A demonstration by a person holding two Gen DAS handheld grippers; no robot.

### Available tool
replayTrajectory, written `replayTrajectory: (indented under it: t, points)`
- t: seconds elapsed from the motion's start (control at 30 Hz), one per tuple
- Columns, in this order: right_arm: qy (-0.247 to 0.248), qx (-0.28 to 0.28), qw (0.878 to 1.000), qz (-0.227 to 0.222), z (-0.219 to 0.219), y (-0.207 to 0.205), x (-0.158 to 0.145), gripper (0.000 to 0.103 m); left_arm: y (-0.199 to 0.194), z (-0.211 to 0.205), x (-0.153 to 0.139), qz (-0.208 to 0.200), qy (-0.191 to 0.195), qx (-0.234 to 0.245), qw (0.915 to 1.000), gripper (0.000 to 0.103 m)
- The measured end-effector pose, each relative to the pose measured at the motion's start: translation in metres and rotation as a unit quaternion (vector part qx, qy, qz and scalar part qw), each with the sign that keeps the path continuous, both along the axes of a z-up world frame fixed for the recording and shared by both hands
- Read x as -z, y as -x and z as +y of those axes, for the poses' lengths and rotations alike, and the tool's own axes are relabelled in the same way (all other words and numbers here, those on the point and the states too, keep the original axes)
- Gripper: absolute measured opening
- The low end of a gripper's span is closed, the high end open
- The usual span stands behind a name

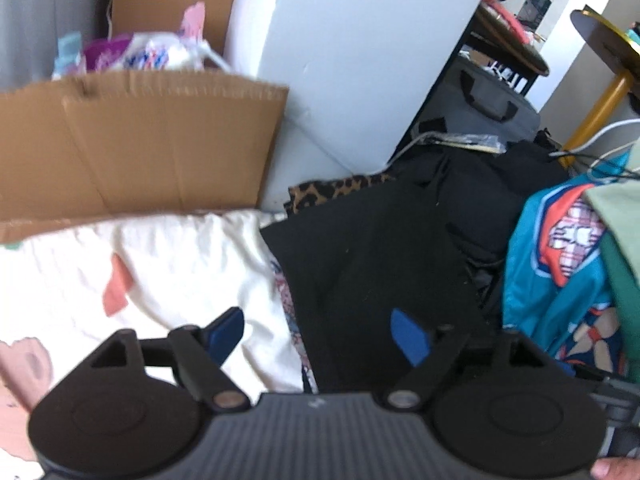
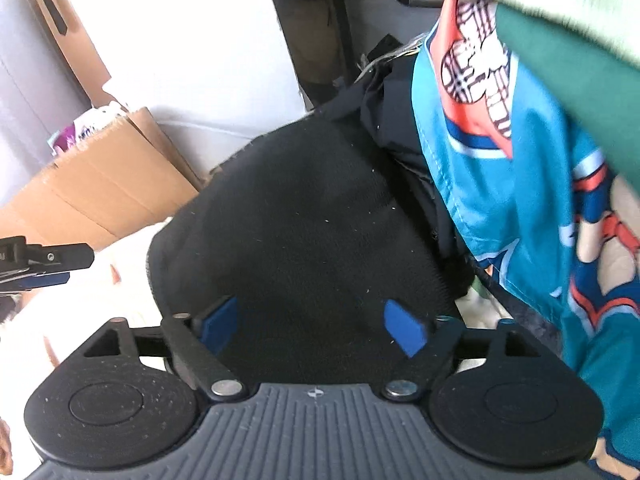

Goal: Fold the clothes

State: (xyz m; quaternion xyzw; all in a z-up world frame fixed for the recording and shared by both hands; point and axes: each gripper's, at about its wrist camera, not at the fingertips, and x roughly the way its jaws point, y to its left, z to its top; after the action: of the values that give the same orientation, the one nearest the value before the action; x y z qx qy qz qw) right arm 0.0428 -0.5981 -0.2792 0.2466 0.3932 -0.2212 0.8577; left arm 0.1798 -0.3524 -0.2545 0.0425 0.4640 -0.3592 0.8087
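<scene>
A folded black garment (image 1: 376,264) lies on the bed; it also fills the middle of the right wrist view (image 2: 304,232). My left gripper (image 1: 320,334) is open and empty, just above its near left edge. My right gripper (image 2: 312,326) is open and empty, right over the black cloth. The left gripper's fingers (image 2: 48,260) show at the left edge of the right wrist view. A teal patterned garment (image 1: 560,272) hangs in a pile at the right, and it also shows in the right wrist view (image 2: 520,184).
A cream bedsheet (image 1: 140,280) with pink spots lies left of the black garment. A cardboard box (image 1: 140,144) with bags stands behind it. A leopard-print cloth (image 1: 320,196) lies behind the black garment. A dark bag (image 1: 480,112) and a round table (image 1: 608,44) stand far right.
</scene>
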Motion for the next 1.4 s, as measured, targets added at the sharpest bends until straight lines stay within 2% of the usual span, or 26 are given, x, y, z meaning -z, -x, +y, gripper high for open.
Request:
replayTrajectory:
  t: [0.1, 0.17, 0.33, 0.77, 1.03, 1.4]
  points:
    - [-0.012, 0.013, 1.0, 0.015, 0.003, 0.003, -0.022, 0.093, 0.006, 0.008, -0.023, -0.003, -0.015, -0.004, 0.9999, 0.083]
    - [-0.012, 0.018, 0.999, 0.027, 0.006, 0.004, -0.037, 0.099, 0.01, 0.014, -0.039, -0.002, -0.02, -0.007, 0.9998, 0.089]
    - [-0.013, 0.021, 0.999, 0.041, 0.009, 0.007, -0.076, 0.1, 0.023, 0.032, -0.077, 0.003, -0.035, -0.013, 0.9993, 0.094]
    - [-0.024, 0.012, 0.999, 0.032, 0.034, 0.01, -0.167, 0.1, 0.048, 0.094, -0.166, -0.019, -0.057, -0.06, 0.9964, 0.102]
    - [-0.028, -0.039, 0.998, 0.037, 0.064, 0.003, -0.219, 0.1, 0.055, 0.136, -0.217, -0.03, -0.076, -0.072, 0.9941, 0.102]
    - [-0.027, -0.081, 0.996, 0.023, 0.112, 0.004, -0.287, 0.1, 0.056, 0.215, -0.277, -0.032, -0.091, -0.139, 0.9856, 0.103]
